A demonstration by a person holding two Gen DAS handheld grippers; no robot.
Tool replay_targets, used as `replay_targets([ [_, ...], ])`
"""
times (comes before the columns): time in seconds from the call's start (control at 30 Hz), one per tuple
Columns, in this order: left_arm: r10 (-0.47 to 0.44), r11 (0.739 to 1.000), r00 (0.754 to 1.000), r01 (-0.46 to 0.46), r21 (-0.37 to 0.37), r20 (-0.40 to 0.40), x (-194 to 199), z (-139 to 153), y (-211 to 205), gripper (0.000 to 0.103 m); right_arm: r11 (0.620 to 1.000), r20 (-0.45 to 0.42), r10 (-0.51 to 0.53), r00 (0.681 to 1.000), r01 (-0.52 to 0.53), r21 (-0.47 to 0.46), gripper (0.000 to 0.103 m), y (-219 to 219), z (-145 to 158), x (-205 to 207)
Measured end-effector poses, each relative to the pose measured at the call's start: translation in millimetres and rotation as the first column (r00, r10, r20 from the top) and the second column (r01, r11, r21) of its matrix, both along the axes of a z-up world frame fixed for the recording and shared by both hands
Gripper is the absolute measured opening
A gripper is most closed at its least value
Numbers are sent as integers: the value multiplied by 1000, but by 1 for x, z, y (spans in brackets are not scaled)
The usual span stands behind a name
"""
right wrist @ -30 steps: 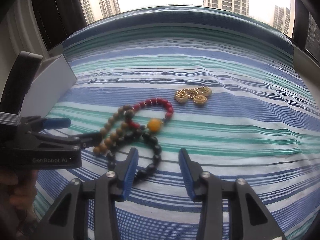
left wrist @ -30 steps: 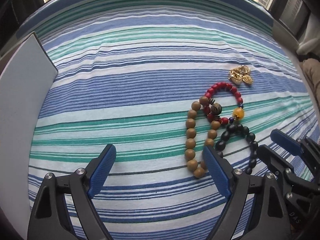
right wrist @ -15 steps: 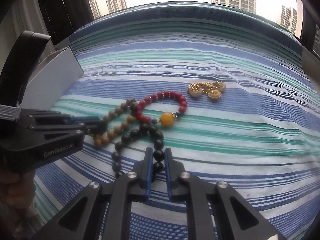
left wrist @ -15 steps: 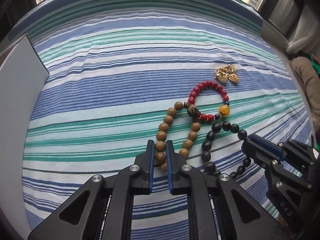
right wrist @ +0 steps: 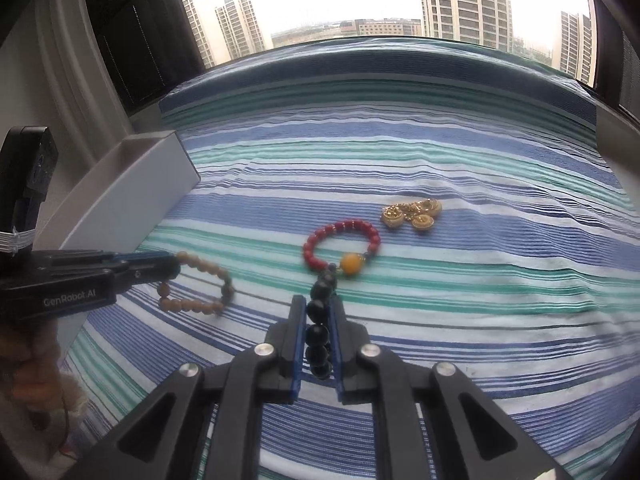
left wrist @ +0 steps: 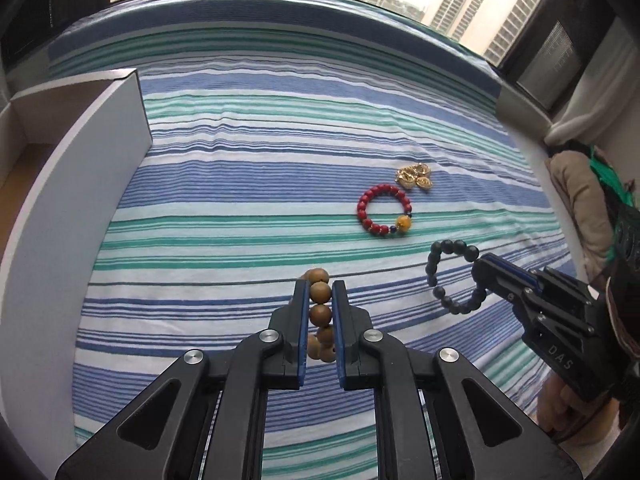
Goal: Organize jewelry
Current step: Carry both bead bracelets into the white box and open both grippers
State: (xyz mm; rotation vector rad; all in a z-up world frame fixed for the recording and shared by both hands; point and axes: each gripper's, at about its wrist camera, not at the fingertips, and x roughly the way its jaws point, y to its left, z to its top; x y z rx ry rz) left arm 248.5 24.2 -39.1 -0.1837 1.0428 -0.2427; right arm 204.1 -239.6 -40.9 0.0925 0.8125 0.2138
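My left gripper (left wrist: 320, 292) is shut on a brown wooden bead bracelet (left wrist: 319, 312) and holds it lifted off the striped cloth; the bracelet also hangs from it in the right wrist view (right wrist: 196, 280). My right gripper (right wrist: 318, 308) is shut on a black bead bracelet (right wrist: 318, 332), which dangles from its tip in the left wrist view (left wrist: 448, 276). A red bead bracelet with an amber bead (left wrist: 384, 210) (right wrist: 340, 248) lies flat on the cloth. A gold chain with charms (left wrist: 414, 174) (right wrist: 412, 214) lies just beyond it.
A white open box (left wrist: 80, 184) (right wrist: 132, 196) stands at the left on the blue, green and white striped cloth (left wrist: 260, 200). A window with a dark frame runs along the far edge. A beige cushion (left wrist: 576, 200) sits at the right.
Both grippers closed on their bracelets and lifted them. The brown and black bracelets came apart from the red one, which stays on the cloth. The left gripper has drawn back toward the box.
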Motion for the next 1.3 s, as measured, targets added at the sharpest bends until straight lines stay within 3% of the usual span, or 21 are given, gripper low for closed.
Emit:
replay_targets([
  [0.23,42,999,999,-42,-3,16,-42,25,33,9,999,23,42,999,-42,4,11,14,27,-28],
  [0.47,112,994,990,-112,-11,83,-88,64,76,9,992,80,122,989,-122,3,12,45,67,-57],
  [0.77,238,971,959,-239,-13,152,-142,110,154,9,957,165,290,943,-291,-16,11,122,120,-66],
  [1.07,415,898,888,-435,67,199,-167,128,250,9,875,207,479,853,-484,-31,11,235,157,-41],
  [1.3,533,834,831,-548,68,160,-170,106,317,9,805,150,586,796,-593,-2,11,321,157,-7],
])
